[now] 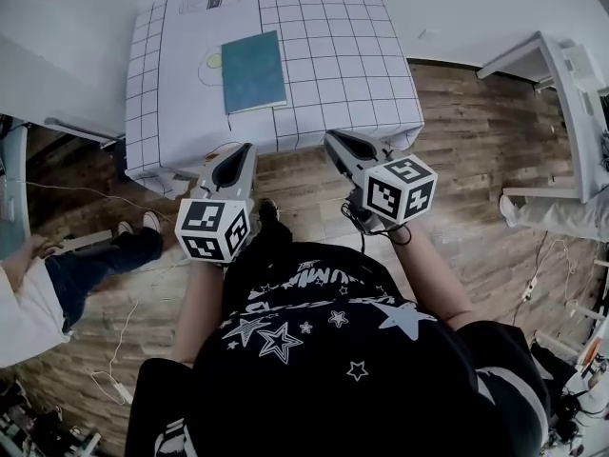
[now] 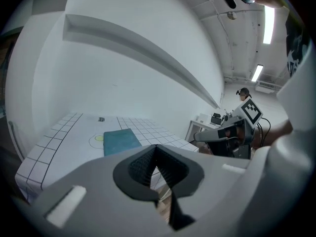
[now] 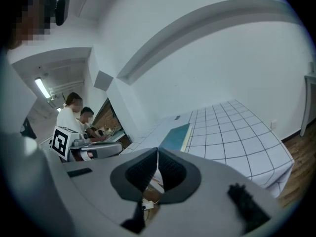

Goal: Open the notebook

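A closed teal notebook point(image 1: 252, 71) lies flat on a table under a white gridded cloth point(image 1: 352, 74). Both grippers hover short of the table's near edge, over the wooden floor. My left gripper point(image 1: 245, 150) points at the notebook's near end, its jaws shut with nothing between them. My right gripper point(image 1: 335, 141) is level with it to the right, also shut and empty. In the left gripper view the notebook point(image 2: 118, 141) lies beyond the closed jaw tips point(image 2: 157, 149). The right gripper view shows the notebook point(image 3: 175, 136) ahead of its tips point(image 3: 158, 152).
A yellow circle mark point(image 1: 214, 62) is printed on the cloth beside the notebook. A seated person point(image 1: 57, 284) is at the left. White furniture point(image 1: 561, 93) stands at the right. Cables point(image 1: 114, 350) trail over the wooden floor.
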Demonstrator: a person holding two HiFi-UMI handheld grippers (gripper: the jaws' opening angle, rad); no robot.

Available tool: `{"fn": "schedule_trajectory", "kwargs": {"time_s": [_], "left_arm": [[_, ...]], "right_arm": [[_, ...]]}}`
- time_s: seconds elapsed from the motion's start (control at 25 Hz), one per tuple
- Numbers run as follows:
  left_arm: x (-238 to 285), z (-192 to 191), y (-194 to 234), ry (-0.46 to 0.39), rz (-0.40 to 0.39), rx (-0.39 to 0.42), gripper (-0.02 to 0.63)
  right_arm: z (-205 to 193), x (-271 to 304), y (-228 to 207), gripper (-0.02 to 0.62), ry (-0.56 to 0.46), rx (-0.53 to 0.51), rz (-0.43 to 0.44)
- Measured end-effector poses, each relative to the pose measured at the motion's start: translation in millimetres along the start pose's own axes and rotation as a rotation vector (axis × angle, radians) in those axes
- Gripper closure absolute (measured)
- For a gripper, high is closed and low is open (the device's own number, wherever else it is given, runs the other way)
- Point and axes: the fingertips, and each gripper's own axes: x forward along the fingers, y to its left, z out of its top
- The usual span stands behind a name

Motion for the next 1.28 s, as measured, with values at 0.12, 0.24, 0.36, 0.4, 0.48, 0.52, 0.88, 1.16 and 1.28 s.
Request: {"fn": "schedule_trajectory", "kwargs": {"time_s": [0.12, 0.24, 0.36, 0.4, 0.48, 0.52, 0.88, 1.16, 1.28], "left_arm": [[13, 4, 18, 0.016, -0.016, 0.022, 0.597], [24, 7, 32, 0.024, -0.045, 0.039, 0.597], [37, 8, 43, 0.037, -0.079, 0.057, 0.597], [41, 8, 47, 0.045, -0.084, 0.071, 0.597], [50, 8, 55, 0.063, -0.090, 0.104, 0.596], [54, 7, 58, 0.072, -0.094, 0.120, 0.596], [91, -12, 62, 0.159, -0.204, 0.296, 0.563], [124, -35, 47, 0.221, -0.160, 0.498, 0.534], [138, -37, 42, 0.240, -0.108, 0.641, 0.507]], "right_arm": [[7, 22, -2, 0.578, 0.012, 0.006, -0.010], [13, 42, -6, 0.578, 0.023, 0.013, -0.024], [20, 59, -11, 0.578, 0.028, 0.019, -0.048], [22, 64, -12, 0.578, 0.030, 0.021, -0.056], [26, 74, -15, 0.578, 0.034, 0.025, -0.070], [27, 78, -16, 0.578, 0.037, 0.026, -0.078], [31, 80, -37, 0.578, 0.016, 0.050, -0.186], [35, 61, -68, 0.578, 0.003, 0.071, -0.202], [37, 57, -79, 0.578, 0.013, 0.071, -0.170]]}}
